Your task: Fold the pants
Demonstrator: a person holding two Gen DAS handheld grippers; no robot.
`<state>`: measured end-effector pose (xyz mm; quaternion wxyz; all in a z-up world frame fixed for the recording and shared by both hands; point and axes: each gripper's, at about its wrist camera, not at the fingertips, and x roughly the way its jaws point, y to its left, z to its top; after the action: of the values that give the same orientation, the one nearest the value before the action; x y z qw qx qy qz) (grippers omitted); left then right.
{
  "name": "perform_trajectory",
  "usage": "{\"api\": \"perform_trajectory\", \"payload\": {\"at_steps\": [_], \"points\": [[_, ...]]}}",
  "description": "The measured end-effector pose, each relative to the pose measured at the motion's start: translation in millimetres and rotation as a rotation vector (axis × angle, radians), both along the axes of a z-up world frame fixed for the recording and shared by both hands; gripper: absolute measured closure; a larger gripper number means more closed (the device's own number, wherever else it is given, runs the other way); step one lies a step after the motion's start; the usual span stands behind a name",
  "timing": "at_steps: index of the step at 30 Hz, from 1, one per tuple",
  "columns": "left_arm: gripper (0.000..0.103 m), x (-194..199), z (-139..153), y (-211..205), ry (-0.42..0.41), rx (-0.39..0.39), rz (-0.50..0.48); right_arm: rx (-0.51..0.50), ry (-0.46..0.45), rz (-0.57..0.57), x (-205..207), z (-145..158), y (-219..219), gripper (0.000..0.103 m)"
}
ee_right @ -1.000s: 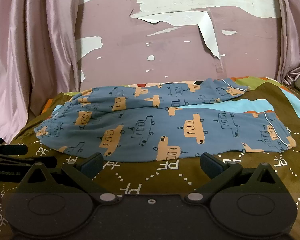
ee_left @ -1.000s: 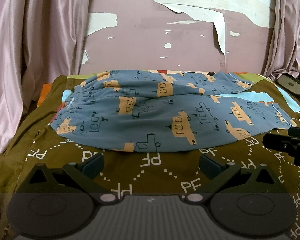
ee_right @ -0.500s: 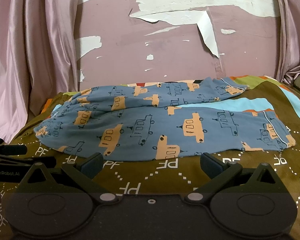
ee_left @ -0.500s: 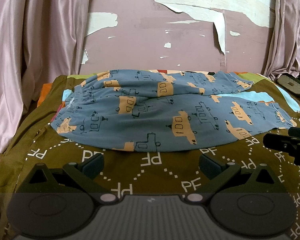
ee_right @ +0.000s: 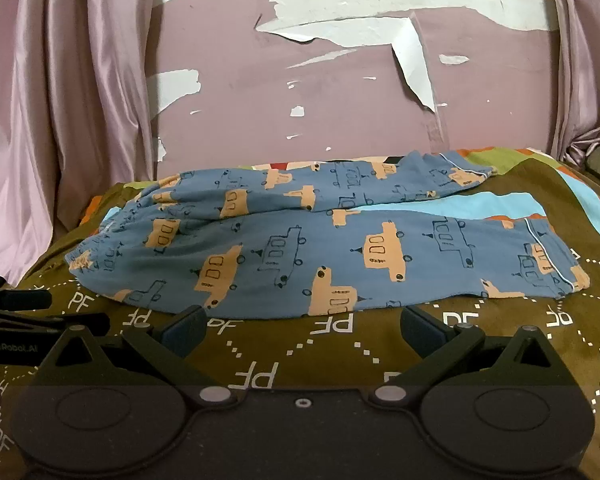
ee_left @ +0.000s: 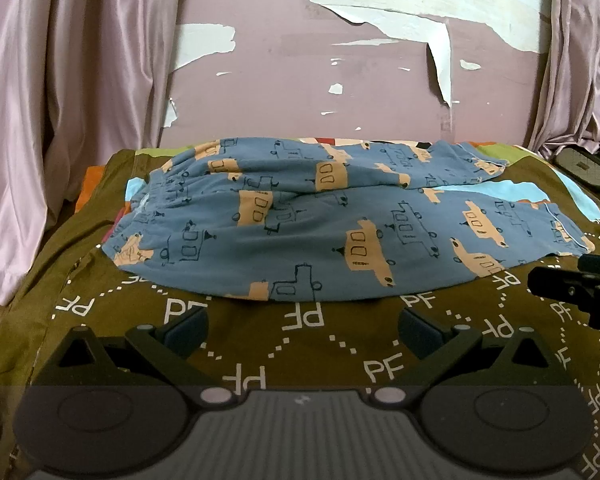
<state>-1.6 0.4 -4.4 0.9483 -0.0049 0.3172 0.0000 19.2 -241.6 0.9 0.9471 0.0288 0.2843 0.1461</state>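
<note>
Clearly the pants (ee_left: pixel 340 224) are thin, printed cotton-like cloth, so I judge them light, limp and prone to drag or bunch on the bedcover rather than slide stiffly; nothing about them looks fragile. They lie spread flat across the bed (ee_left: pixel 308 344), waistband toward 9 o'clock and the two leg hems toward 3 o'clock, with the far leg angled off toward 1 o'clock and a strip of light blue bedcover showing between the legs. For a lengthwise fold, sensible holds would be the near waistband corner (ee_right: pixel 80 260) and the near leg hem (ee_right: pixel 572 276), each pinched through both layers so that the underside comes along. The left hand-held gripper (ee_left: pixel 302 330) hovers low over the brown cover at 6 o'clock of the pants, its jaws spread wide with nothing between them, and it sits just short of the near edge of the cloth. The right hand-held gripper (ee_right: pixel 302 328) is likewise wide apart and empty, close to the near edge; whether either fingertip brushes the bedcover is hard to tell through the fisheye. No fold has yet been made.
</note>
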Motion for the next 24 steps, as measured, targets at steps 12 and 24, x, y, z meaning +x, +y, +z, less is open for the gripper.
{"api": "perform_trajectory", "payload": {"at_steps": [12, 24], "points": [[0.000, 0.0, -1.1, 0.4, 0.007, -0.002, -0.002, 0.000, 0.007, 0.000, 0.8, -1.3, 0.2, 0.000], [0.000, 3.1, -7.3, 0.4, 0.049, -0.015, 0.004, 0.006, 0.044, 0.022, 1.9, -3.6, 2.5, 0.000]]}}
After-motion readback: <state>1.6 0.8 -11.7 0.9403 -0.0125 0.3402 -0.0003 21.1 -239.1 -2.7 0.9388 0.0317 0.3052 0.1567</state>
